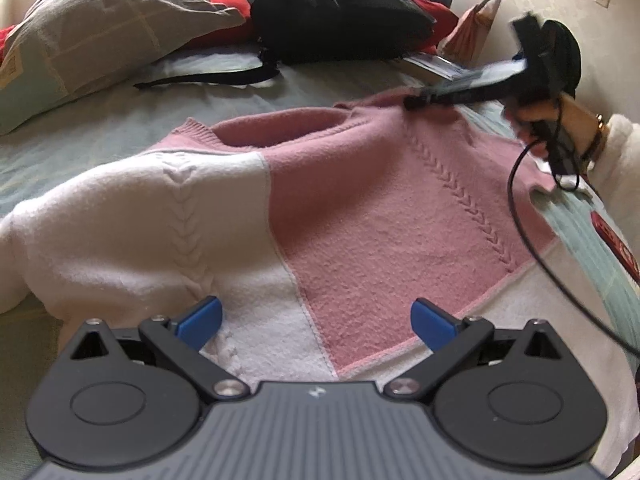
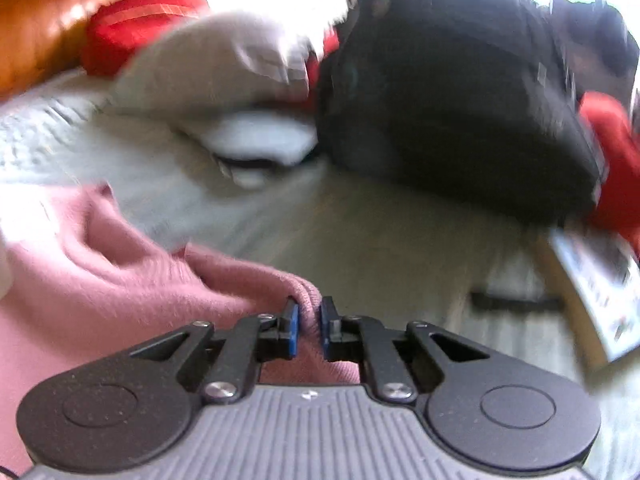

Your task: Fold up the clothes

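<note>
Right wrist view shows the right gripper (image 2: pixel 308 322) pinching the sweater's (image 2: pixel 100 280) pink shoulder to fold it, while the left gripper (image 1: pixel 316 322) hovers open above the hem.

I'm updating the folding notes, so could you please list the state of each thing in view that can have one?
Left claw: open, empty, hovering over the sweater's lower part.
Right claw: shut on the sweater's pink edge.
Sweater: pink and white, spread on the bed, not yet folded, pink edge bunched where gripped.
Black backpack: resting on the bed beyond the sweater, strap trailing.
Pillow: lying on the bed, creased.
</note>
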Available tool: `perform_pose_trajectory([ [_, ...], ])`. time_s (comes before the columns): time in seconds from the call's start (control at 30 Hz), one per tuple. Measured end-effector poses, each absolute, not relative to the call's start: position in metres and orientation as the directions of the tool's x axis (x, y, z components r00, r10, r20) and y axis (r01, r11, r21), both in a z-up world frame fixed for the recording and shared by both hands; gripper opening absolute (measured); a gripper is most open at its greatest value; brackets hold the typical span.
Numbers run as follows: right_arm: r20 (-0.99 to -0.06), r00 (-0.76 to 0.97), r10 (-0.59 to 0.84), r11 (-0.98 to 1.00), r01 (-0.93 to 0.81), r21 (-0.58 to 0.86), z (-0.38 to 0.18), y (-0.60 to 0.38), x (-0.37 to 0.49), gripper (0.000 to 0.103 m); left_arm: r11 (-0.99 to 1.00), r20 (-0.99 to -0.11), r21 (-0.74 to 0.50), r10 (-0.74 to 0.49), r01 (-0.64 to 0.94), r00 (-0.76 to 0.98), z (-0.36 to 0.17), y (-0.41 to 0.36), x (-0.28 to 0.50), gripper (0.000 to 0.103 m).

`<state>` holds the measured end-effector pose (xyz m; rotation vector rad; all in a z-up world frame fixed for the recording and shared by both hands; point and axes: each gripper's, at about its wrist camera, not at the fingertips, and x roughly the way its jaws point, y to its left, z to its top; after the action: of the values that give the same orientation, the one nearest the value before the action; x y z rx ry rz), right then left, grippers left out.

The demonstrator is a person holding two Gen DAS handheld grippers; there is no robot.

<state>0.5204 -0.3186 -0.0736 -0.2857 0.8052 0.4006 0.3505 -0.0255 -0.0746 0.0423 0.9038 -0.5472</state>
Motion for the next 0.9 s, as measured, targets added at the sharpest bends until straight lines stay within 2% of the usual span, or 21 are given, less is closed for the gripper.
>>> perform_pose_trajectory([
  [0.07, -0.765, 0.611, 0.203, 0.899, -0.426, -0.101, -0.080, -0.315, 0.526, 0.024, 0.864, -0.752, -0.189, -0.433, 0.467, 0.498, -0.073, -0.024, 0.350, 0.100],
  [0.13, -0.747, 0.632, 0.207, 0.902, -0.418, -0.104, -0.072, -0.312, 0.524, 0.027, 0.864, -0.743, -0.188, -0.436, 0.467, 0.508, -0.068, -0.020, 0.348, 0.100],
  [0.23, -0.713, 0.637, 0.293, 0.886, -0.462, -0.049, -0.050, -0.302, 0.522, 0.029, 0.867, -0.723, -0.190, -0.441, 0.460, 0.532, -0.060, -0.011, 0.345, 0.100],
  [0.33, -0.701, 0.603, 0.380, 0.840, -0.542, -0.010, -0.040, -0.276, 0.526, 0.039, 0.869, -0.704, -0.205, -0.451, 0.451, 0.549, -0.054, -0.003, 0.344, 0.100],
  [0.6, -0.820, 0.481, 0.310, 0.752, -0.652, -0.098, -0.082, -0.220, 0.561, 0.040, 0.865, -0.707, -0.231, -0.464, 0.446, 0.534, -0.058, 0.007, 0.340, 0.100],
  [0.63, -0.828, 0.466, 0.313, 0.748, -0.658, -0.087, -0.083, -0.222, 0.560, 0.038, 0.863, -0.706, -0.235, -0.468, 0.448, 0.532, -0.059, 0.009, 0.339, 0.100],
  [0.67, -0.830, 0.452, 0.327, 0.747, -0.662, -0.066, -0.082, -0.225, 0.558, 0.028, 0.861, -0.705, -0.239, -0.472, 0.449, 0.530, -0.060, 0.010, 0.339, 0.100],
  [0.7, -0.829, 0.442, 0.341, 0.741, -0.670, -0.052, -0.080, -0.228, 0.554, 0.013, 0.859, -0.704, -0.242, -0.475, 0.451, 0.528, -0.061, 0.012, 0.340, 0.100],
  [0.8, -0.811, 0.475, 0.341, 0.733, -0.675, -0.087, -0.075, -0.231, 0.541, 0.006, 0.858, -0.706, -0.249, -0.479, 0.449, 0.523, -0.065, 0.013, 0.342, 0.100],
  [0.9, -0.749, 0.575, 0.328, 0.791, -0.601, -0.114, -0.065, -0.236, 0.543, 0.006, 0.859, -0.702, -0.249, -0.478, 0.447, 0.528, -0.065, 0.013, 0.341, 0.100],
])
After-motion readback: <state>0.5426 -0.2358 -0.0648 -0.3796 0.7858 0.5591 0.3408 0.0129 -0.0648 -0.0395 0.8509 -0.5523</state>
